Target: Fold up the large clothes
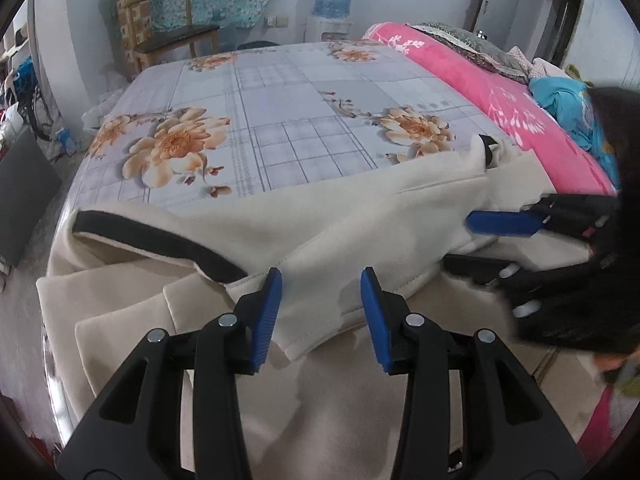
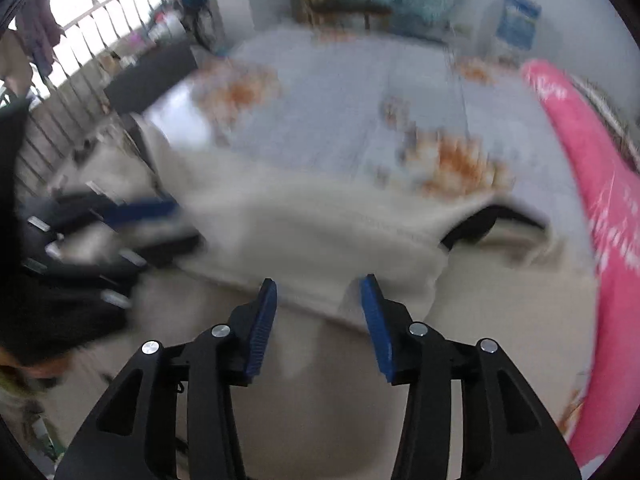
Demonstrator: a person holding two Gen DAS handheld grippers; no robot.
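Note:
A large cream coat (image 1: 344,216) with black trim (image 1: 160,240) lies across the near end of the bed. My left gripper (image 1: 321,312) is open, its blue pads on either side of a folded cream flap, gripping nothing. The right gripper (image 1: 500,226) shows at the right of the left wrist view, over the coat's right side. In the blurred right wrist view my right gripper (image 2: 319,312) is open above the coat (image 2: 320,232), and the left gripper (image 2: 140,210) shows at the left.
The bed has a floral grey sheet (image 1: 280,120). A pink blanket (image 1: 500,92) with clothes on it lies along the right side. A wooden chair (image 1: 168,36) and a water dispenser (image 1: 332,4) stand behind the bed. A railing (image 2: 80,52) is at left.

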